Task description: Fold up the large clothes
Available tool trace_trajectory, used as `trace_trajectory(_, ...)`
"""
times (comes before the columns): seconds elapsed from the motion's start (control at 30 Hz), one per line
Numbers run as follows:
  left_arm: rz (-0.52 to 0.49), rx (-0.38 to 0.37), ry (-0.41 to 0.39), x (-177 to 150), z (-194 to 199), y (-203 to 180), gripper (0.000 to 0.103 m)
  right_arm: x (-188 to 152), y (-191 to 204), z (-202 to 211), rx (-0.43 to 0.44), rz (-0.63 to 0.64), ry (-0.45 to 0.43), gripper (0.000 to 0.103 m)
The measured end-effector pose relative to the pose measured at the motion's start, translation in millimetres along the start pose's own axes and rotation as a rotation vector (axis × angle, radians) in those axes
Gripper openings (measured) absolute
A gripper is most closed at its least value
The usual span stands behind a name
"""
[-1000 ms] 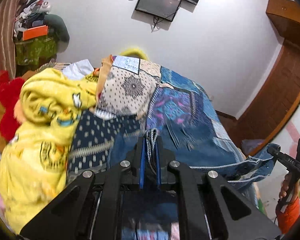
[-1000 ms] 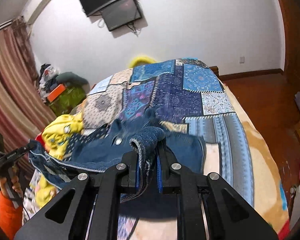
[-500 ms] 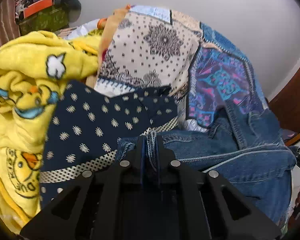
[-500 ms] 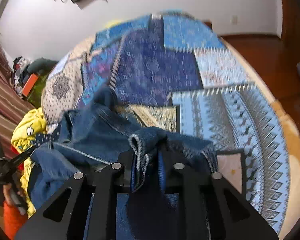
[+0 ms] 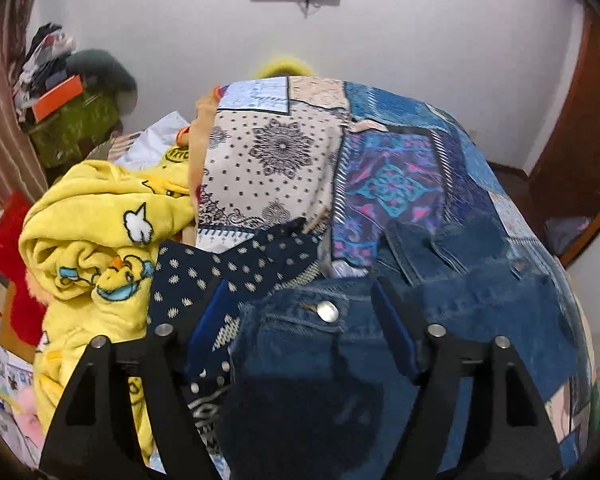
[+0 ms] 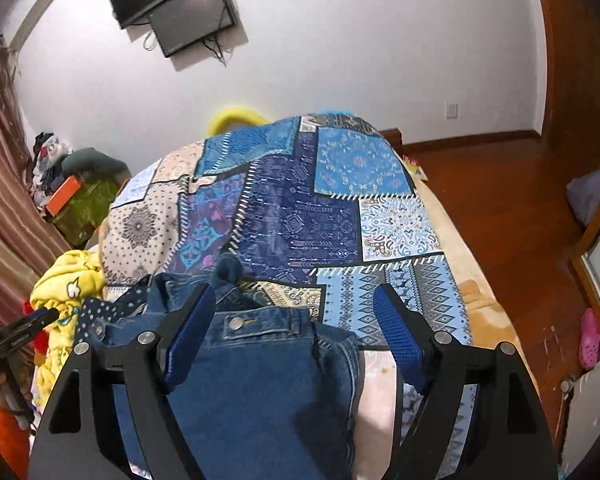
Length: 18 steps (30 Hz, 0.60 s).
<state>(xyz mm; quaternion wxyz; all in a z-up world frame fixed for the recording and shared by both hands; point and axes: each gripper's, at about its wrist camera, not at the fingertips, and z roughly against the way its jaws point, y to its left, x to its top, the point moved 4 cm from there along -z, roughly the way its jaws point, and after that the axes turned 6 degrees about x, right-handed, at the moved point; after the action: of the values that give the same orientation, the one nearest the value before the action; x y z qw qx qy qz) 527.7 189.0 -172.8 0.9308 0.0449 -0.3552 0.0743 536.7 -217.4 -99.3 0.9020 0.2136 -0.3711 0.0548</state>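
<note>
A blue denim jacket (image 5: 324, 364) lies folded on the bed, its metal button (image 5: 327, 312) facing me. My left gripper (image 5: 300, 292) is open above the jacket's near edge, holding nothing. In the right wrist view the jacket (image 6: 252, 376) lies under my right gripper (image 6: 296, 300), which is open and empty, its blue pads spread wide. The left gripper (image 6: 24, 324) shows at the far left of that view.
A patchwork blue bedspread (image 6: 324, 220) covers the bed. A yellow duck-print blanket (image 5: 92, 232) and a navy dotted cloth (image 5: 228, 268) lie left of the jacket. A green box (image 5: 76, 128) with clutter stands at the back left. Wooden floor (image 6: 500, 208) lies to the right.
Both grippers were shut on the denim jacket and carried it down onto the bed. Now both have opened and let it go; the jacket rests folded.
</note>
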Motion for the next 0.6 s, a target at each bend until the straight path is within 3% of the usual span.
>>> trace_trajectory(0.17,-0.106,-0.038,0.046,-30.3,9.3,-35.2,0.08,-24.5,36.7,-5.1,0.027,0.112,0.037,0.079)
trace_trajectory(0.43,-0.2,-0.122,0.103,-79.3,0.1,-87.8,0.08,-90.2,101.9,-59.7,0.122,0.259,0.164,0.08)
trace_trajectory(0.6,-0.221,-0.115,0.163,-102.2,-28.6,-100.1,0.08,-118.8,112.1,-93.9,0.08,0.317,0.239,0.08)
